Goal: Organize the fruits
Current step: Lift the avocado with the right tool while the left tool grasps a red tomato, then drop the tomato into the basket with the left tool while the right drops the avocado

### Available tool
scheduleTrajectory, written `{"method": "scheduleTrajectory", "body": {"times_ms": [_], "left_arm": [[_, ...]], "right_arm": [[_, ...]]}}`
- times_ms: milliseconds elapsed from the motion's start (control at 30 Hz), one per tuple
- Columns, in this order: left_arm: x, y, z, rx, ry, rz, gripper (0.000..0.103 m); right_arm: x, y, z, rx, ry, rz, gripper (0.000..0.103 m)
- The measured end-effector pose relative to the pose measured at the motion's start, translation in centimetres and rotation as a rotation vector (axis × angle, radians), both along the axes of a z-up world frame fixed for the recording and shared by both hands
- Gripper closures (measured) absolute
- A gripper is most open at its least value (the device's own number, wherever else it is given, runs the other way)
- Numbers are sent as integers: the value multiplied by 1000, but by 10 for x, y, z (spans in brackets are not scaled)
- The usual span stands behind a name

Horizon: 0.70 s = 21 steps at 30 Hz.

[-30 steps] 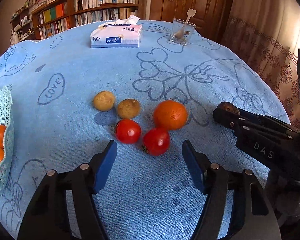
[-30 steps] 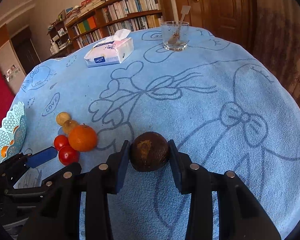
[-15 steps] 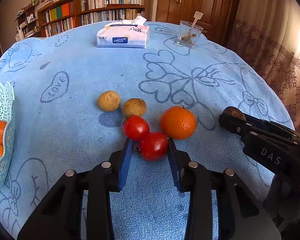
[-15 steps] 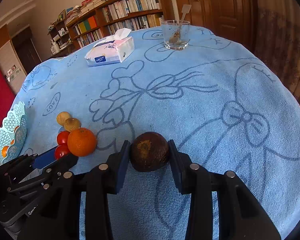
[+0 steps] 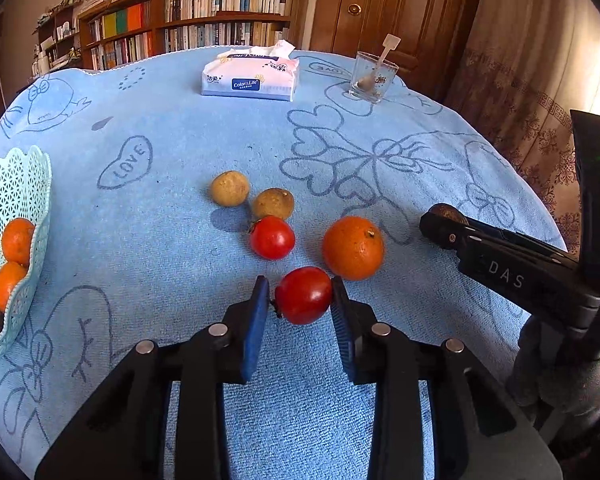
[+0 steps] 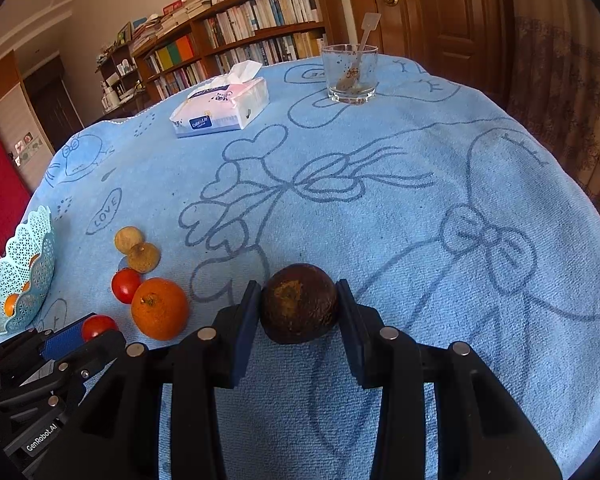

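The left gripper (image 5: 301, 302) pinches a glossy round red tomato (image 5: 303, 295) between its blue pads, the dark stem end turned toward the left pad. Just ahead of its fingertips lie a second red tomato (image 5: 272, 237) and, to the right, a dimpled round orange (image 5: 353, 248); two dull tan round fruits (image 5: 252, 195) sit beyond them. Far to its left stands a pale turquoise lattice plastic basket (image 5: 18, 184) containing oranges. The right gripper (image 6: 299, 305) clamps a dark brown, rough-skinned round fruit (image 6: 299, 302) with a tan patch over the blue towel tablecloth (image 6: 420, 216).
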State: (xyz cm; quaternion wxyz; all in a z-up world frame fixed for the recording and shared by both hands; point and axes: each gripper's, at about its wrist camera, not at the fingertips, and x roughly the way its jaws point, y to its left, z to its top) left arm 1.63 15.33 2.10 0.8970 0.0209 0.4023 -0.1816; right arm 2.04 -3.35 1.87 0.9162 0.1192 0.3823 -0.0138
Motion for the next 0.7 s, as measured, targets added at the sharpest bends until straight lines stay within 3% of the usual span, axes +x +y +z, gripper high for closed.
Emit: {"method": "scheduleTrajectory", "body": {"times_ms": [367,700], "left_arm": [[-5,34,24,-38,-55,70,71],[-4,92,45,-65,-120,206,71]], "right_arm": [[-3,-2,3,-2,-19,-6,64],[-4,-4,4,1,-27,-25,64]]}}
